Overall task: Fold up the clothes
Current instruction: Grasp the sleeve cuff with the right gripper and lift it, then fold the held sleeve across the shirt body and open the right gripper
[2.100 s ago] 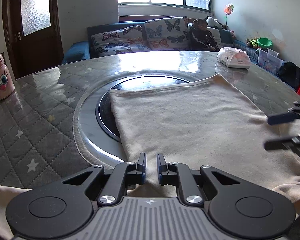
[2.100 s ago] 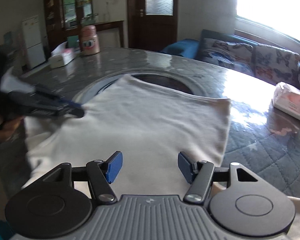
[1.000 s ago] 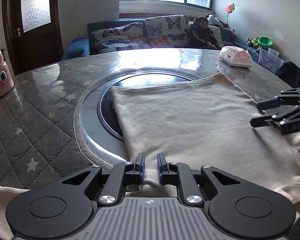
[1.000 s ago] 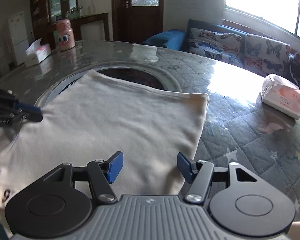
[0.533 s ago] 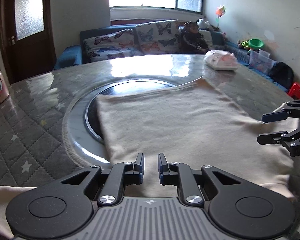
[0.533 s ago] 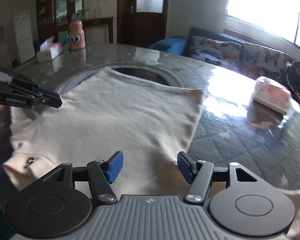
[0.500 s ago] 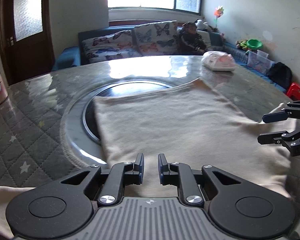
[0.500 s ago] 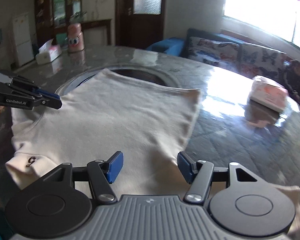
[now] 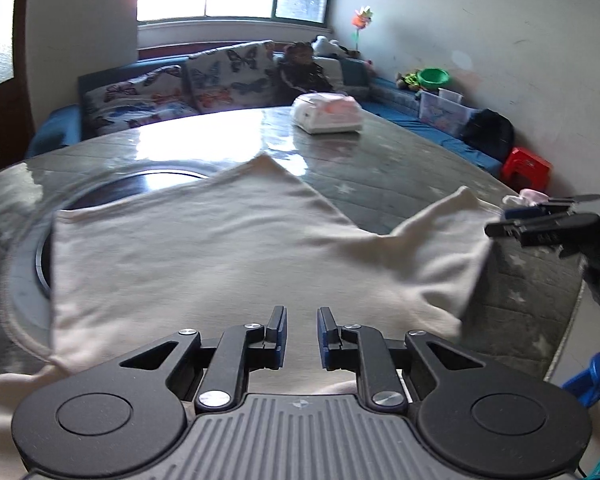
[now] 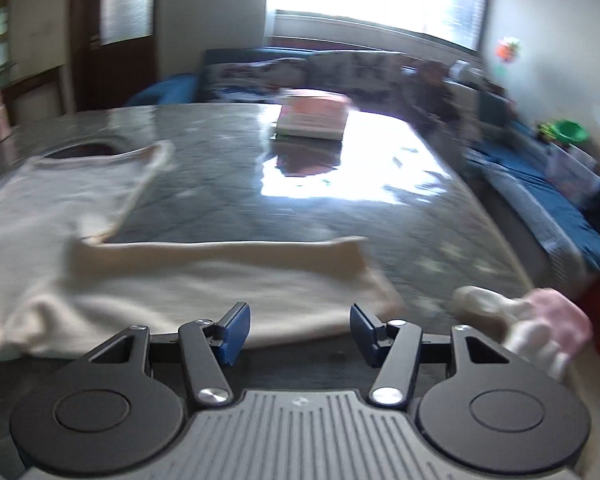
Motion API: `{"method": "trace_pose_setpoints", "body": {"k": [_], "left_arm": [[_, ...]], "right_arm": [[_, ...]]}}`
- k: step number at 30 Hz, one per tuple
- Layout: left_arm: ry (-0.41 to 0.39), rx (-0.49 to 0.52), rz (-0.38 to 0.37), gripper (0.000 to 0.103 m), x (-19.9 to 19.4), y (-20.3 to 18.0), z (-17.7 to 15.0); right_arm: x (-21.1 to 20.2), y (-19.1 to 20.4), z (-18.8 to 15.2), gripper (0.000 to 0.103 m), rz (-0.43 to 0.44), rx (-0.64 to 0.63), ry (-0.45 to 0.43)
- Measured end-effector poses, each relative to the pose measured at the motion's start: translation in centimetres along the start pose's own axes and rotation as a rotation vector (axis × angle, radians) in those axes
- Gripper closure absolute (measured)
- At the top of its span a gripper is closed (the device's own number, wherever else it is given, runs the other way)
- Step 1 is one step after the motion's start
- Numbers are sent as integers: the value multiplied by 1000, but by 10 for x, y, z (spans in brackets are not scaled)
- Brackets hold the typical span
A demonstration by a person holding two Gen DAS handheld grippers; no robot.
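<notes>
the cream shirt (image 9: 204,248) lies spread flat on the round table (image 9: 400,172), one sleeve (image 10: 228,268) stretched toward the table's right side. the left gripper (image 9: 302,334) hovers over the shirt's near hem, jaws a narrow gap apart with nothing pinched between them. the right gripper (image 10: 296,330) has just been closing; its jaws stand about half open over the sleeve's near edge, holding nothing. a green bowl (image 9: 433,77) sits atop a clear bin (image 9: 444,110); their contents cannot be made out. a tissue pack (image 9: 327,113) rests farther back on the table.
</notes>
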State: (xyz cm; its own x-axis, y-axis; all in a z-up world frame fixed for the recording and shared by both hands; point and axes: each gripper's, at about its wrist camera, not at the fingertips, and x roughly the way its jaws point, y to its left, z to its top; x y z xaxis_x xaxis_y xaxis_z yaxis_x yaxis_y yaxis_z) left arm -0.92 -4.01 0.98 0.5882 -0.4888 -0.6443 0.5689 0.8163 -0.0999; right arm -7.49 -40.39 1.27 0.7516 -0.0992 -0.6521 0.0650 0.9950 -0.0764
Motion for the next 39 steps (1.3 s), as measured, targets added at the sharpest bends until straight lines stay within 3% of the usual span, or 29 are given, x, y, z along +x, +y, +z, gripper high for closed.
{"method": "trace_pose_setpoints", "body": {"k": [5, 11, 13, 15, 24, 29, 31, 39], "left_arm": [[13, 11, -22, 85, 8, -16, 2], [18, 20, -27, 85, 12, -29, 5], [22, 26, -28, 85, 14, -32, 6], [28, 30, -30, 85, 16, -36, 6], [38, 71, -67, 85, 25, -56, 7], [55, 87, -83, 85, 35, -66, 2], [56, 105, -82, 79, 37, -69, 0], [10, 65, -99, 77, 23, -57, 1]], "right_arm": [[16, -28, 1, 55, -37, 78, 4], [26, -30, 0, 76, -17, 113, -1], [25, -29, -1, 90, -13, 115, -8], [24, -30, -1, 93, -11, 126, -19], [2, -34, 18, 95, 8, 133, -131], [16, -31, 12, 95, 2, 134, -91], [19, -29, 12, 95, -3, 130, -81], [-9, -20, 42, 95, 29, 94, -135]]}}
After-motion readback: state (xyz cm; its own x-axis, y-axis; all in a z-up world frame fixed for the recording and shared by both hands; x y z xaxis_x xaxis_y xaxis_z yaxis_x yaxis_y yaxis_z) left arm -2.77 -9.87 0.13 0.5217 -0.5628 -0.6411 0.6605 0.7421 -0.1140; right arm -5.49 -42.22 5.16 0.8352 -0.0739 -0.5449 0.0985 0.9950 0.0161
